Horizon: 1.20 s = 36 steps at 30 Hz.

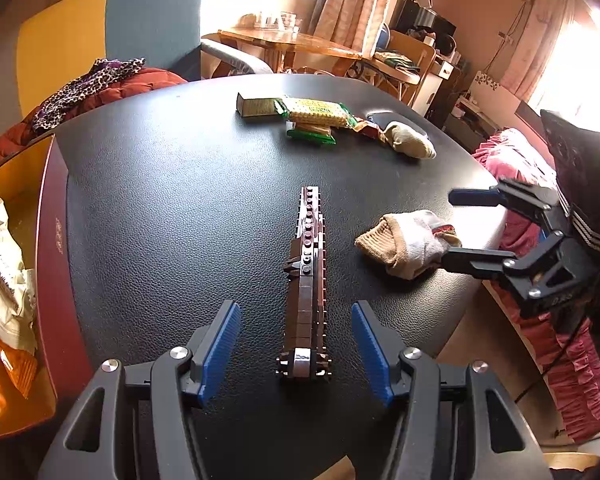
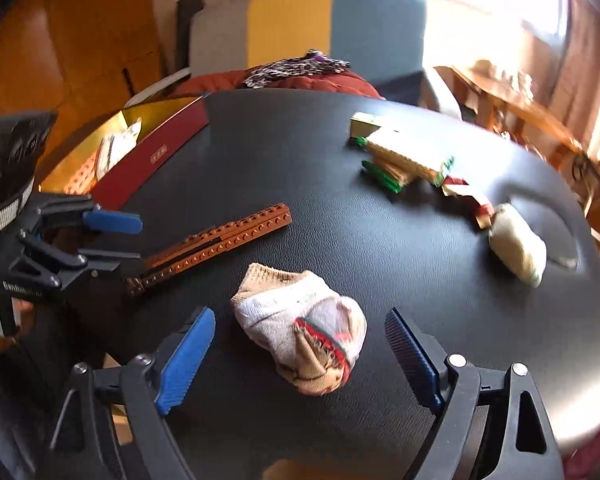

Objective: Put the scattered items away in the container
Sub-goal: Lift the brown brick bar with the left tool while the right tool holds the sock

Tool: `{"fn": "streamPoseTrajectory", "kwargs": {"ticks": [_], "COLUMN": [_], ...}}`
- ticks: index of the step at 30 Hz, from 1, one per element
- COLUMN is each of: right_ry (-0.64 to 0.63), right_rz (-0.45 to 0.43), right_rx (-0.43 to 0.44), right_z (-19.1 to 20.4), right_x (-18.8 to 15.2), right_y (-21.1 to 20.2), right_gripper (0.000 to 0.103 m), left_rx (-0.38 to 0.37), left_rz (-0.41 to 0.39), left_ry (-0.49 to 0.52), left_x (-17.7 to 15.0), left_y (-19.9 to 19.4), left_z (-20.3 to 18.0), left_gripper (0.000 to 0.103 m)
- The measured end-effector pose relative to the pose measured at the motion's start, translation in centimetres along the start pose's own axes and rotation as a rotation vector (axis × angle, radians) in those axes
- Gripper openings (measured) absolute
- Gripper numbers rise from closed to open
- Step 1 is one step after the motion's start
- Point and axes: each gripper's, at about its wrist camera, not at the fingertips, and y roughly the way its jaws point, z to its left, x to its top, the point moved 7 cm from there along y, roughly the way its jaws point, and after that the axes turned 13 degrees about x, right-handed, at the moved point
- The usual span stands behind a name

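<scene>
A long brown brick-built bar (image 1: 306, 280) lies on the black table (image 1: 180, 200), its near end between the fingers of my open left gripper (image 1: 296, 354). It also shows in the right wrist view (image 2: 216, 244). A balled white and tan sock (image 2: 304, 336) lies between the fingers of my open right gripper (image 2: 300, 354), untouched; it shows in the left wrist view (image 1: 410, 242) too. A second cream sock (image 1: 410, 140) and a cracker pack (image 1: 316, 114) lie at the far side. The red and gold box (image 1: 48, 264) stands at the left edge.
The box holds snack packets (image 1: 0, 276). A small olive box (image 1: 256, 106) and wrappers (image 2: 466, 196) lie by the crackers. A chair with red cushion (image 1: 132, 84) and leopard cloth stands behind the table. A pink quilt (image 1: 548, 340) lies off the right edge.
</scene>
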Motion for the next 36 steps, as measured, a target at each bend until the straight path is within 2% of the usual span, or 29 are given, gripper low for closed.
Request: {"fn": "streamPoseTrajectory", "kwargs": {"ticks": [5, 9, 13, 16, 18, 25, 28, 31, 34, 36], "right_ry": [-0.006, 0.047, 0.112, 0.109, 0.096, 0.120, 0.131, 0.139, 0.144, 0.152], "right_rz": [0.103, 0.150, 0.127, 0.092, 0.081, 0.039, 0.037, 0.026, 0.019, 0.023], "right_rx": [0.021, 0.061, 0.071, 0.013, -0.024, -0.043, -0.046, -0.057, -0.068, -0.072], "right_z": [-1.1, -1.7, -2.2, -1.8, -1.3, -1.3, -1.3, -1.3, -1.3, -1.3], "right_x": [0.0, -0.3, -0.9, -1.1, -1.3, -1.2, -1.0, -0.9, -0.9, -0.9], "right_y": [2.1, 3.3, 4.1, 4.2, 4.5, 4.6, 4.6, 4.7, 4.7, 4.7], "right_gripper": [0.083, 0.081, 0.084, 0.084, 0.089, 0.090, 0.090, 0.089, 0.088, 0.088], "left_rx": [-0.028, -0.048, -0.058, -0.047, -0.043, -0.016, 0.023, 0.062, 0.093, 0.113], "left_rz": [0.016, 0.017, 0.029, 0.048, 0.054, 0.080, 0.081, 0.079, 0.073, 0.071], "left_ry": [0.027, 0.061, 0.093, 0.112, 0.119, 0.146, 0.143, 0.140, 0.129, 0.127], "left_x": [0.4, 0.8, 1.1, 1.2, 1.3, 1.5, 1.6, 1.6, 1.4, 1.3], "left_y": [0.6, 0.9, 1.6, 2.5, 2.9, 4.2, 4.6, 4.7, 4.7, 4.6], "left_z": [-0.4, -1.0, -1.5, -1.8, -1.9, -2.4, -2.3, -2.1, -1.6, -1.5], "left_gripper": [0.059, 0.059, 0.059, 0.059, 0.059, 0.059, 0.053, 0.044, 0.029, 0.029]}}
